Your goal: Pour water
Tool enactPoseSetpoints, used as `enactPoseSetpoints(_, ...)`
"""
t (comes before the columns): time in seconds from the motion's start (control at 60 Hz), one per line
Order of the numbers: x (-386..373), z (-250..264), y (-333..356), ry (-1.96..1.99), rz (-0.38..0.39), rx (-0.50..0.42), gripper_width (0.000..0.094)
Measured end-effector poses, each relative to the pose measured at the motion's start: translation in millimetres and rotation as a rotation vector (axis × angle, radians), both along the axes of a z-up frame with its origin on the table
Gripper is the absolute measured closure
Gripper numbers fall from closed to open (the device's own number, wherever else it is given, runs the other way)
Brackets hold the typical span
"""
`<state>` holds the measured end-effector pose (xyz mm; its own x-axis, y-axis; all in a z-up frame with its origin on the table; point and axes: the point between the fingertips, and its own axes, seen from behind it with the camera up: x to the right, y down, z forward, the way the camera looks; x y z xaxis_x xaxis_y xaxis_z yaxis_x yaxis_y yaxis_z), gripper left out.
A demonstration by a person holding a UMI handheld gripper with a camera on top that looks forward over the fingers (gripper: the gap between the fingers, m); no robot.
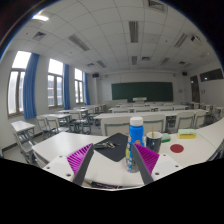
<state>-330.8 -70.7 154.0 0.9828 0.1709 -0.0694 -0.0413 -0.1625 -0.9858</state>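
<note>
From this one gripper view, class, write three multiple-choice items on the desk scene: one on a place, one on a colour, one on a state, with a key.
1. Where is the blue bottle?
A. just ahead of the fingers, on the desk
B. on the floor
C. on a far windowsill

2. What colour is the disc lying on the desk?
A. white
B. red
C. black

3. How is the gripper?
A. shut on the bottle
B. open, holding nothing
C. shut on the green cup

Key: 1 A, the bottle stands on the desk beyond the fingertips; 2 B, the disc is red; 3 B, a wide gap separates the fingers.
</note>
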Motion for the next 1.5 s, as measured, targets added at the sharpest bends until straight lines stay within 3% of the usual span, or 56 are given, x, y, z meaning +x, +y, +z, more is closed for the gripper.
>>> enactPoseSetpoints(0.15, 62, -33, 36, -0.092, -0.129, 0.024, 0.0107)
enactPoseSetpoints(0.417, 66, -89, 120, -0.095, -0.118, -0.045, 0.0120)
enactPoseSetpoints(0.467, 62, -91, 135, -0.091, -0.100, -0.040, 0.0188)
enactPoseSetpoints(0.517, 62, -95, 139, -0.106, -0.104, -0.036, 0.0348)
enactPoseSetpoints(0.633, 63, -96, 138, -0.066, -0.103, -0.042, 0.0499)
enactPoseSetpoints(0.7, 62, -95, 139, -0.065, -0.091, -0.033, 0.0537)
enactPoseSetpoints(0.867, 53, -85, 140, 0.146, -0.047, -0.064, 0.0542)
enactPoseSetpoints(1.033, 19, -35, 153, 0.567, 0.025, -0.067, 0.0541)
enactPoseSetpoints(1.25, 0, 14, 180, 1.320, 0.118, -0.179, 0.0525)
enactPoseSetpoints(1.4, 22, 22, 197, 1.589, 0.082, -0.189, 0.0505)
enactPoseSetpoints(1.5, 18, 30, 194, 1.777, 0.116, -0.258, 0.0504)
